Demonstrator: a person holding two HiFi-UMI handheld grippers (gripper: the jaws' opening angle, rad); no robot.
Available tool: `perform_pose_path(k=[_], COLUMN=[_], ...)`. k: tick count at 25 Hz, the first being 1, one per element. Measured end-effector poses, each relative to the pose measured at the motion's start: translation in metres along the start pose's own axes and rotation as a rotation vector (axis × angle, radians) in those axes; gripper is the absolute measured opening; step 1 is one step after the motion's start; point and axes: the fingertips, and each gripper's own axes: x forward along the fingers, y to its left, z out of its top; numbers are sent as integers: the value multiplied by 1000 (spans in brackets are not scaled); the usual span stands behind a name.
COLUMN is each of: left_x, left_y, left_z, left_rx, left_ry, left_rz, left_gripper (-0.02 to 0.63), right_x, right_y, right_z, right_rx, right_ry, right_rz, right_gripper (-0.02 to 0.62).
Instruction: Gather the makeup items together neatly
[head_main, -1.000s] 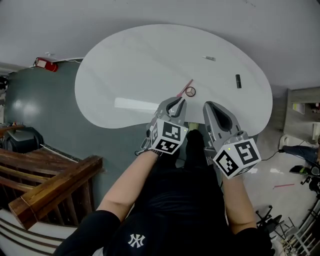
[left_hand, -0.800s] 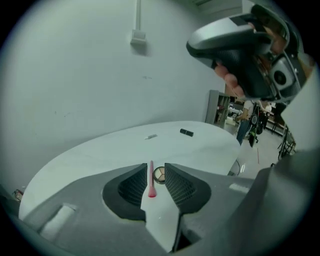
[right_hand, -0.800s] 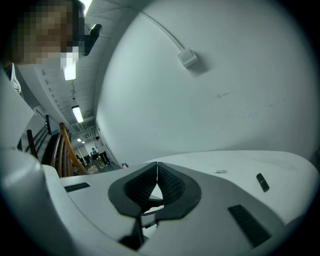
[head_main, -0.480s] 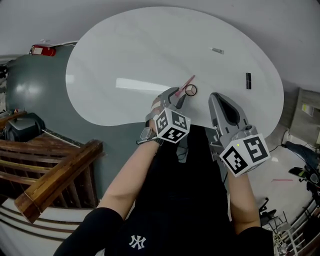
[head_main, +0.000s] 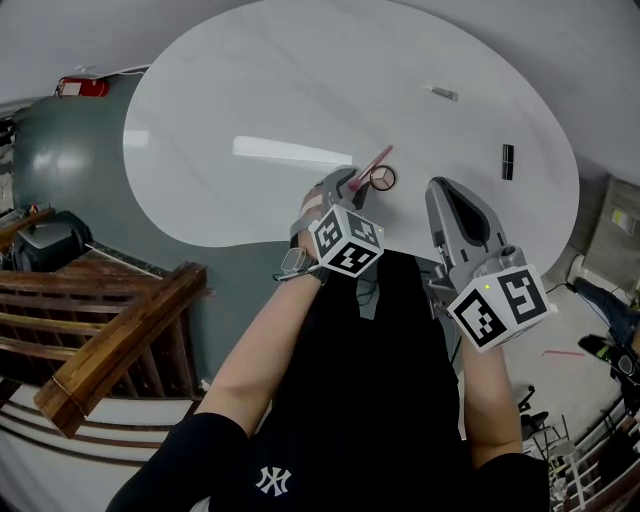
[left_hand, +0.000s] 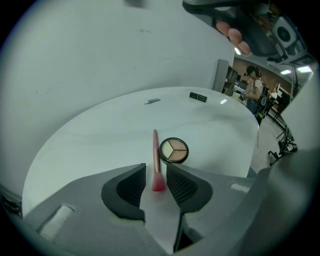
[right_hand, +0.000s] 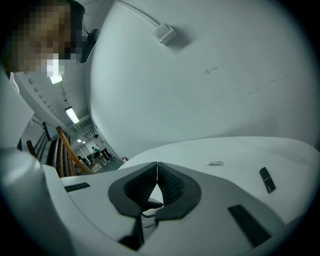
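Left gripper (left_hand: 156, 170): the jaws stand wide apart, having just been opening. The bristle end of the pink brush (left_hand: 155, 159) lies between them on the tabletop (left_hand: 100, 130), and neither pad presses on it. The brush handle points away from the jaws. The round compact (left_hand: 173, 150), open with three shades showing, lies just beside the handle on its right.

Right gripper (right_hand: 157, 166): the jaws are closed tip to tip with nothing between them. In the head view it sits over the near edge of the tabletop, to the right of the compact.

A black tube (right_hand: 267, 180) and a small pale stick (right_hand: 216, 163) lie farther out on the tabletop, well apart from the brush and from each other.
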Motion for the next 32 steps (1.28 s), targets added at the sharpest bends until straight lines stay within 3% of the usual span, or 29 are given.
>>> perform_pose_path(k=[11,21,32], left_x=[4,3,-6], left_y=[2,0,10], left_z=[0,-1,-10], left_rx=[-8,-118,-251], left_ry=[78,9,-21], left_rz=[-15,-7,32], left_gripper=[115,54,51], right_x=[0,3,5], right_y=[-5,-6,6], right_z=[1,-4,-7], right_rx=[8,8,-48], right_ry=[16,37,30], right_rz=[1,11,7], right_gripper=[14,14,14])
